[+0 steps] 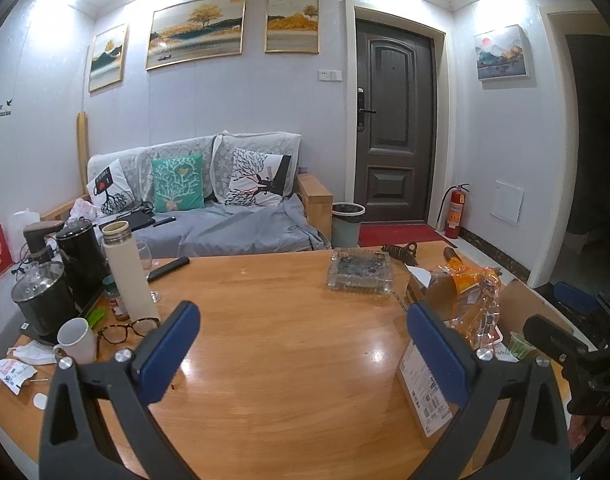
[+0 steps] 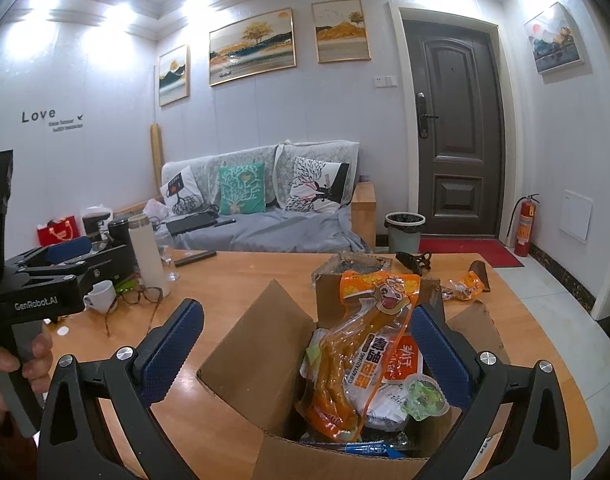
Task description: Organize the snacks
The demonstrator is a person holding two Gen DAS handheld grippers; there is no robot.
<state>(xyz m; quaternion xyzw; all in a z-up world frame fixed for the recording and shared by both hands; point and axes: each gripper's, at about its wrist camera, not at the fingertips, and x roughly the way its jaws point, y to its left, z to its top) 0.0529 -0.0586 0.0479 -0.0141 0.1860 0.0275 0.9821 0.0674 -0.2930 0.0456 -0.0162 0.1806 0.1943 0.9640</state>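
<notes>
Both sets of jaws wide open, empty; right gripper (image 2: 305,354) over cardboard box (image 2: 261,364), orange snack pack (image 2: 357,356) sticks up w/ loose film, could snag & tip out onto bench (image 2: 241,280).

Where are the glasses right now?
The glasses lie on the left side of the wooden table, between the white mug and the tall white flask. The right camera shows them there too.

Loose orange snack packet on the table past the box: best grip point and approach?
Take the orange snack packet by its crinkled near edge, coming from above with the open right tool. It lies flat beside the cardboard box, so a side approach finds little to pinch.
</notes>
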